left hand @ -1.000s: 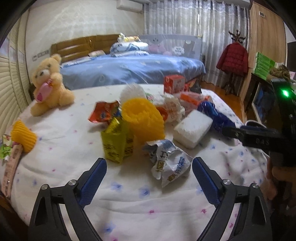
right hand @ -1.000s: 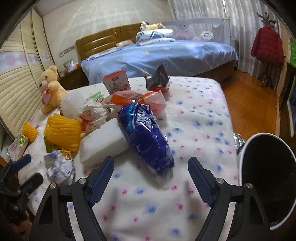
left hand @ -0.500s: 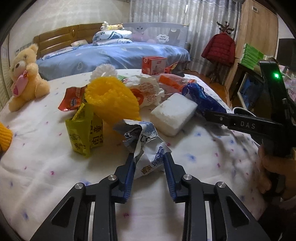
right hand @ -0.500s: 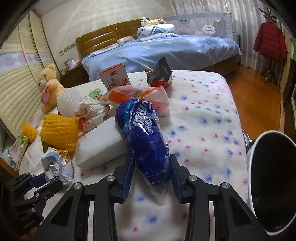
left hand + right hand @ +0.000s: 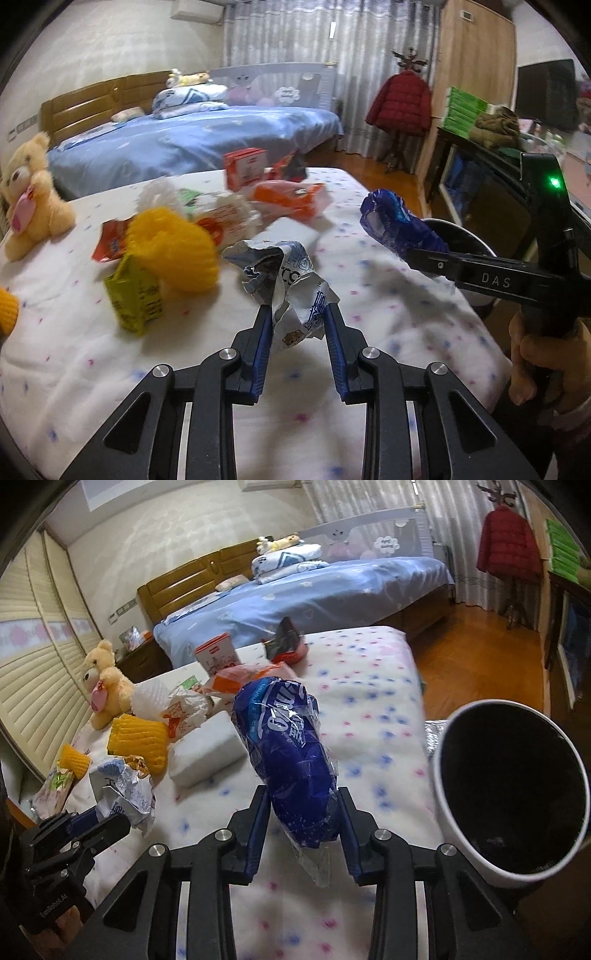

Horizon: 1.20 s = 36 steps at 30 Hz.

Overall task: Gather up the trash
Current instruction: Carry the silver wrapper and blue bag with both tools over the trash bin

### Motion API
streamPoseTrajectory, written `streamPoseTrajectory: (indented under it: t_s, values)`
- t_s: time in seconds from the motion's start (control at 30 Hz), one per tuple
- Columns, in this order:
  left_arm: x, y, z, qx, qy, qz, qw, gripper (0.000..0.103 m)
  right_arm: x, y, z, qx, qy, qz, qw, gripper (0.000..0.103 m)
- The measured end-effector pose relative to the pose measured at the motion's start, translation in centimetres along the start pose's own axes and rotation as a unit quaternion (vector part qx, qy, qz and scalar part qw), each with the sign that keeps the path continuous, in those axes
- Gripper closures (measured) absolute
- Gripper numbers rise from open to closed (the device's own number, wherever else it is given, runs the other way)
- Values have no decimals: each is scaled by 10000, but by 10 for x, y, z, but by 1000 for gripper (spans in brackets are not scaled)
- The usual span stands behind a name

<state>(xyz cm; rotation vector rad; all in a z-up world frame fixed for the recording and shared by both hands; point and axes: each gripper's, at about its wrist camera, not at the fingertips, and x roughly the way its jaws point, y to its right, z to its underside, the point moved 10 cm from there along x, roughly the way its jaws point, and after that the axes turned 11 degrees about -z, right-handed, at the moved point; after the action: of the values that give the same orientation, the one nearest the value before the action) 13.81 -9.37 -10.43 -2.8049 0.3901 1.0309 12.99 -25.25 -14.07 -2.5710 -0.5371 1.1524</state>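
In the left wrist view my left gripper (image 5: 297, 310) is shut on a crumpled white and blue wrapper (image 5: 291, 280), which hangs just above the flowered white bedspread (image 5: 110, 369). My right gripper (image 5: 301, 794) is shut on a blue plastic bag (image 5: 288, 746), also clear of the bedspread. A white bin with a dark inside (image 5: 465, 853) stands just to the right of that bag, beside the bed. The left wrist view shows the blue bag (image 5: 395, 225) held in front of the bin's rim (image 5: 458, 236). The right wrist view shows the white wrapper (image 5: 125, 786) in the left gripper (image 5: 107, 823) at lower left.
More litter lies on the bedspread: a yellow foam net (image 5: 173, 247), a green packet (image 5: 135, 295), a white foam block (image 5: 207, 749), an orange bag (image 5: 291, 195) and a red carton (image 5: 245, 171). A teddy bear (image 5: 29, 199) sits at far left. A hand (image 5: 539, 358) holds the right gripper.
Both grippers went from wide open to shut, the left on the white wrapper, the right on the blue bag. Both pieces have since come up off the bedspread, and the blue bag has moved toward the bin.
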Motion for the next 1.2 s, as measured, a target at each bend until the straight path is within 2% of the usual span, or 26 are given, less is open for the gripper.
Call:
streamPoseTrajectory:
  t_s: [0.4, 0.8, 1.2]
  values:
    - [24, 42, -15, 286, -164, 373, 9988, 76, -45, 45, 10, 340, 201, 384, 9985, 67]
    - [59, 99, -36, 494, -295, 720, 9957, 76, -84, 101, 19, 760, 355, 848, 9929, 67]
    - [92, 144, -53, 695, -470, 959, 9919, 76, -105, 143, 20, 1092, 429, 1119, 9868, 67]
